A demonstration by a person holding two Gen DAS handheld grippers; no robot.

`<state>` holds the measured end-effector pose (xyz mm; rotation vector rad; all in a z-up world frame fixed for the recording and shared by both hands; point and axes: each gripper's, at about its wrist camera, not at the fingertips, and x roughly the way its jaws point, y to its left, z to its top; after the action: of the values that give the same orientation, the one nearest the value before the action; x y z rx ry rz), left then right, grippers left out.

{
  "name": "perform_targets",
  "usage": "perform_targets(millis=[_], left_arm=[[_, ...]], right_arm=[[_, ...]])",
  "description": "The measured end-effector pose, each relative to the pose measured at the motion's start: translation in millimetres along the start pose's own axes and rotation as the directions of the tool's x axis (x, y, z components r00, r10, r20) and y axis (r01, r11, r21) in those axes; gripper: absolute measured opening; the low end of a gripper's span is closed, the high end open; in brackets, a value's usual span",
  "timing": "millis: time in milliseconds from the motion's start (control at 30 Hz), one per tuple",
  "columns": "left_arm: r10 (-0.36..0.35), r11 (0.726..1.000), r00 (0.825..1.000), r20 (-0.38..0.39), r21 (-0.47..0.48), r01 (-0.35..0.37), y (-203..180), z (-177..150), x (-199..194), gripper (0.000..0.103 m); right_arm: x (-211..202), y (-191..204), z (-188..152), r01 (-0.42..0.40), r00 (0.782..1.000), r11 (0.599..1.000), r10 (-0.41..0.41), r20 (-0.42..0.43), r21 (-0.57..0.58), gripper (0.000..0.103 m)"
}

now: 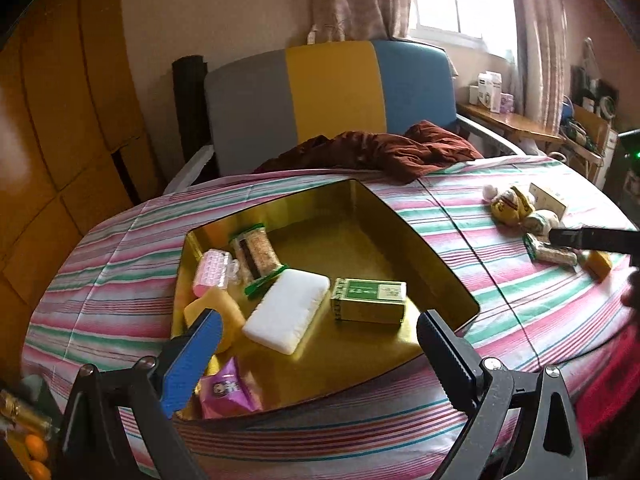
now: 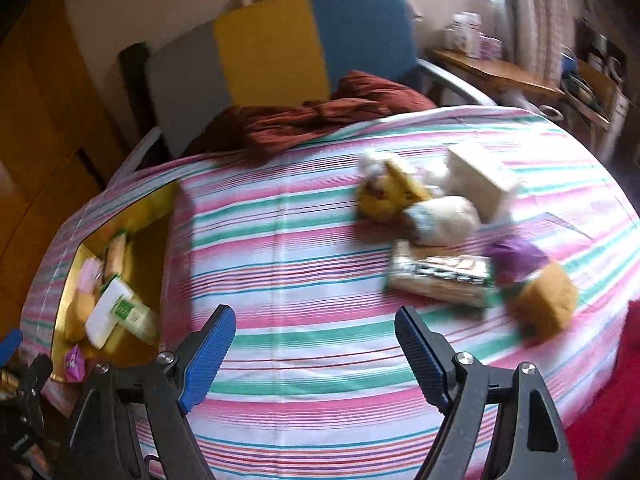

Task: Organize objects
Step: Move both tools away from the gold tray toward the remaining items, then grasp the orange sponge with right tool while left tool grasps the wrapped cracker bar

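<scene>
Striped pink-and-green cloth covers the worktop (image 2: 304, 280), with a gold tin tray (image 1: 400, 216) already holding a green box (image 1: 370, 300), a white foam pad (image 1: 288, 310) and snack packets. Sorting looks about half done: a loose cluster, blurred, lies well apart to the right, including a wrapped cracker packet (image 2: 438, 278) and an ochre block (image 2: 546, 304). Both the left gripper (image 1: 320, 356) and right gripper (image 2: 314, 354) are spread, holding nothing. Next the right one probably needs to reach forward and pinch the packet
</scene>
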<state>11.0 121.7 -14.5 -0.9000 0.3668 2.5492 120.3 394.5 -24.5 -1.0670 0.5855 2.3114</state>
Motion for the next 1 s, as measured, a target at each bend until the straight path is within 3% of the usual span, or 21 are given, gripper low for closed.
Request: perform_targets(millis=[200, 333, 500, 733, 900, 1000], left_arm=[[-0.070, 0.997, 0.997, 0.013, 0.046, 0.069, -21.8, 10.3, 2.6, 0.098], [-0.119, 0.989, 0.993, 0.009, 0.088, 0.118, -41.5, 18.0, 7.0, 0.098], [-0.184, 0.972, 0.983, 0.000, 0.151, 0.182, -72.5, 27.3, 13.5, 0.098], [-0.250, 0.943, 0.967, -0.037, 0.216, 0.252, -113.2, 38.5, 27.3, 0.098], [-0.294, 0.922, 0.953, -0.075, 0.241, 0.303, -136.0, 44.6, 37.4, 0.098], [-0.315, 0.907, 0.944, -0.102, 0.260, 0.330, -149.0, 47.4, 43.7, 0.098]], right_arm=[[-17.4, -82.6, 13.9, 0.072, 0.997, 0.978, -0.074, 0.004, 0.196, 0.083], [-33.8, -142.6, 17.9, 0.155, 0.987, 0.936, -0.162, -0.005, 0.317, 0.083], [-40.4, -190.1, 17.5, 0.221, 0.974, 0.892, -0.218, -0.054, 0.394, 0.083], [-12.2, -204.2, 22.2, 0.246, 0.961, 0.928, -0.196, -0.197, 0.278, 0.083], [13.7, -186.0, 28.0, 0.250, 0.935, 0.966, -0.221, -0.278, 0.072, 0.084], [28.7, -172.8, 29.6, 0.244, 0.910, 0.966, -0.257, -0.326, -0.081, 0.087]])
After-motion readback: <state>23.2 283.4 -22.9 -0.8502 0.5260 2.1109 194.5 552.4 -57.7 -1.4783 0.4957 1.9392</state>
